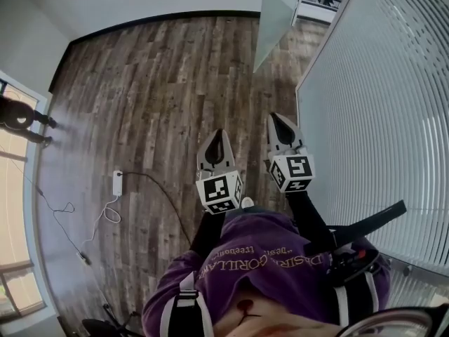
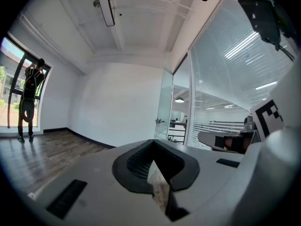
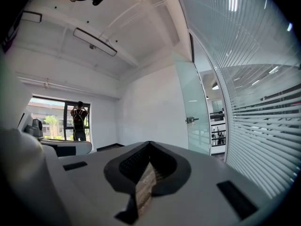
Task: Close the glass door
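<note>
— Where is the glass door (image 1: pixel 275 21)?

— Swung open into the room, at about one o'clock from the two tools in the head view, well apart from both. Its free edge stands out from the slatted glass wall (image 1: pixel 379 111) that runs along the three o'clock side. In the right gripper view its handle (image 3: pixel 189 120) sits at about two o'clock of the jaw tips.

— And the tongs?

— The left gripper (image 1: pixel 217 135) has its jaws pressed together on nothing. The right gripper (image 1: pixel 282 121) looks the same: tips met, only wooden floor (image 1: pixel 161 90) showing through the slit. Both point nearly level, towards twelve o'clock.

— So which step is this?

— The approach, I'd judge. Nothing touches the door yet, and it isn't closed at all.

— What does the next move ask for?

— Probably getting near enough to reach the panel or the handle, then pushing or pulling it round towards the doorway. Closed tips would do for a push; a pull on the handle would want the jaws spread first. The cable (image 1: pixel 158 192) at nine o'clock lies off that path.
</note>
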`<state>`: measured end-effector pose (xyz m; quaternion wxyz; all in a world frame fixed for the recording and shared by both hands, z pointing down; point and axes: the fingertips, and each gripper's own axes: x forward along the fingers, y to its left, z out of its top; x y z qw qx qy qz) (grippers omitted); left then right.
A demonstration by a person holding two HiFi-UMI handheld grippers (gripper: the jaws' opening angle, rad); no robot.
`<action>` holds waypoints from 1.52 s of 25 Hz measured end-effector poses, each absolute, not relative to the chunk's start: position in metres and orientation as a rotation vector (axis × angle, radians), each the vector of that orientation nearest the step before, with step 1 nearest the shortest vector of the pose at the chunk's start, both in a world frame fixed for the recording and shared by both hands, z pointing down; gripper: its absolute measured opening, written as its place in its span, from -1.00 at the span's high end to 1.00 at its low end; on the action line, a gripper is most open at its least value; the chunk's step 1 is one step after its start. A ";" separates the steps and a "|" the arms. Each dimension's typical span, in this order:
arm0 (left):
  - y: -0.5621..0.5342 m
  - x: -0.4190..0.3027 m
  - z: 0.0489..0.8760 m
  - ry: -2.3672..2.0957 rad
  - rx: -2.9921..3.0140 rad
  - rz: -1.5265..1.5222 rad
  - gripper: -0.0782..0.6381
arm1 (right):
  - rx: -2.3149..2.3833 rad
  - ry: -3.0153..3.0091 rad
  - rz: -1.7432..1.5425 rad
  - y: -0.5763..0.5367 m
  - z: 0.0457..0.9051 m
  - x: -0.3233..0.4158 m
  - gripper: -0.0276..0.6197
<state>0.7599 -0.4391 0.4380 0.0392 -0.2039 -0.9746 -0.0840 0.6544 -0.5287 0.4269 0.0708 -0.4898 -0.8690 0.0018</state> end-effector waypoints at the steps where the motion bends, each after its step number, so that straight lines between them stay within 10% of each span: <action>1: -0.437 0.757 0.439 -2.984 -0.629 -0.259 0.78 | -1.478 -2.606 0.006 -0.526 0.428 0.652 0.95; 38: -0.236 0.627 0.454 -3.008 -0.488 -0.244 0.78 | -1.362 -2.678 0.050 -0.333 0.440 0.537 0.95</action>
